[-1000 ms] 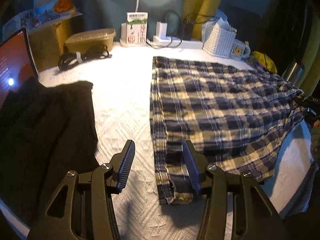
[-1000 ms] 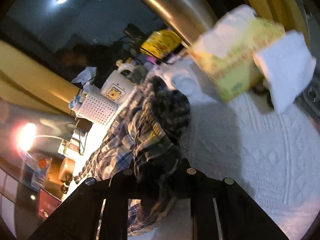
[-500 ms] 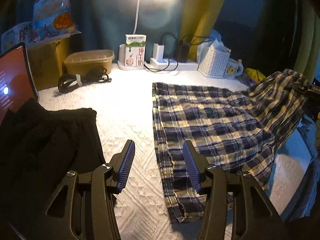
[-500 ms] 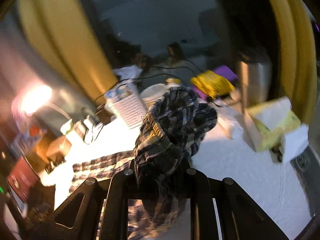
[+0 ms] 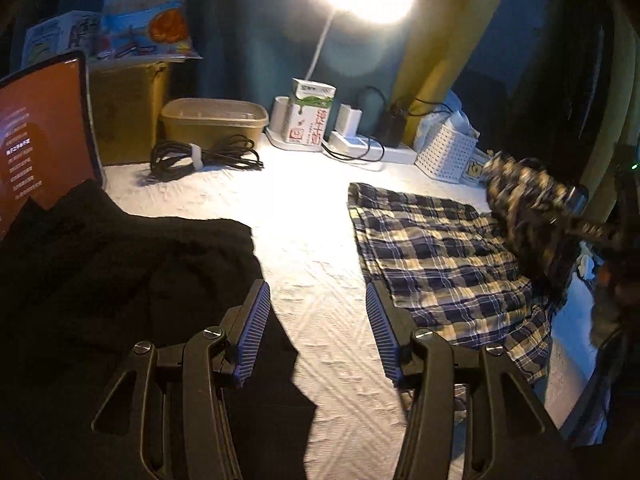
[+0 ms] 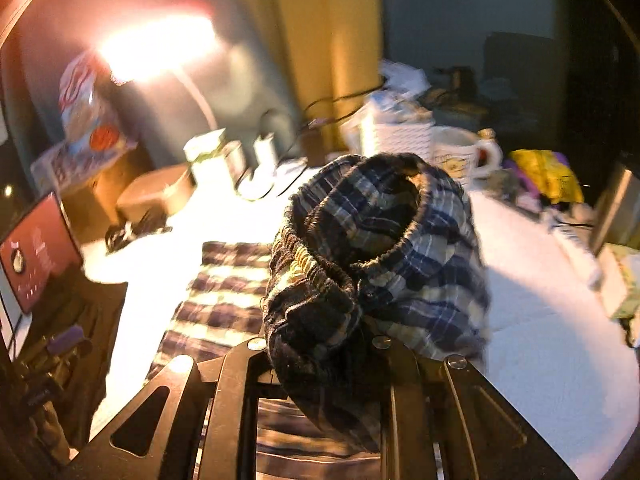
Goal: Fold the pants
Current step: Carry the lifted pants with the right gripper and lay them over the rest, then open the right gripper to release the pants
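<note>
Plaid pants [image 5: 448, 256] lie partly flat on the white tabletop [image 5: 312, 240]; the elastic waistband end [image 6: 360, 248] is raised, clenched in the right tongs [image 6: 320, 356], presumably to carry it over as a fold. Left tongs [image 5: 316, 336] hover released, beside black garment [image 5: 132, 264].

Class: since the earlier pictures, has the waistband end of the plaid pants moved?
Yes. The right tool has lifted the waistband end off the bedspread, carrying it toward the white basket.
</note>
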Motion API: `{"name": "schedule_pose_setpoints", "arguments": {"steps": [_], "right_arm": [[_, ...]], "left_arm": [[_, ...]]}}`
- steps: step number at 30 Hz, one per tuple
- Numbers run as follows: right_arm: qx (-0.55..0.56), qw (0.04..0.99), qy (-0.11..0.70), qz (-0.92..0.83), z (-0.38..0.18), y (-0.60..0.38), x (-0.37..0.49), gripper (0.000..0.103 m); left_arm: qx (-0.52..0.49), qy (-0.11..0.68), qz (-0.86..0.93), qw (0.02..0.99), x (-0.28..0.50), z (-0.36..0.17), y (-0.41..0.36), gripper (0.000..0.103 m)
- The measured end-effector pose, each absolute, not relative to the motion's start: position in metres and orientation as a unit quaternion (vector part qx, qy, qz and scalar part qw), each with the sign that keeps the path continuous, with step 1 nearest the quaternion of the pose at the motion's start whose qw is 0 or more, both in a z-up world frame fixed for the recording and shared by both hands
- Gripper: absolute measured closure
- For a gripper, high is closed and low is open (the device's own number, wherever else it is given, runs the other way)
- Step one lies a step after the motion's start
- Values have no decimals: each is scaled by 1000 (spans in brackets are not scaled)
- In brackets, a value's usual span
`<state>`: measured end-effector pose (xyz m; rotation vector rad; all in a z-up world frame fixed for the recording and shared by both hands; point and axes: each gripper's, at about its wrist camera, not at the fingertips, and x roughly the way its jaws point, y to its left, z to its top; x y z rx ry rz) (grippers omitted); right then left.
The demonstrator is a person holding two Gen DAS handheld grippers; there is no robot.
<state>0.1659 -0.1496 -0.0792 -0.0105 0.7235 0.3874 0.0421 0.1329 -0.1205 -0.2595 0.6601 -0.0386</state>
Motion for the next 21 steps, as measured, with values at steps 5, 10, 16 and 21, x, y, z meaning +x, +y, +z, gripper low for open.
{"name": "schedule_pose_setpoints", "arguments": {"steps": [5, 10, 16, 21], "right_arm": [[-38, 904, 372, 209, -96, -101, 164, 85], [-73, 886, 390, 238, -116, -52, 154, 85], [-94, 873, 419, 233, -141, -27, 151, 85], [-95, 869, 420, 243, -141, -24, 148, 71]], "left_arm": [[-138, 320, -24, 937, 38, -123, 149, 53], [-148, 328, -28, 933, 38, -128, 161, 53], [-161, 341, -37, 926, 37, -132, 169, 53], [-157, 343, -34, 926, 37, -130, 166, 53]]}}
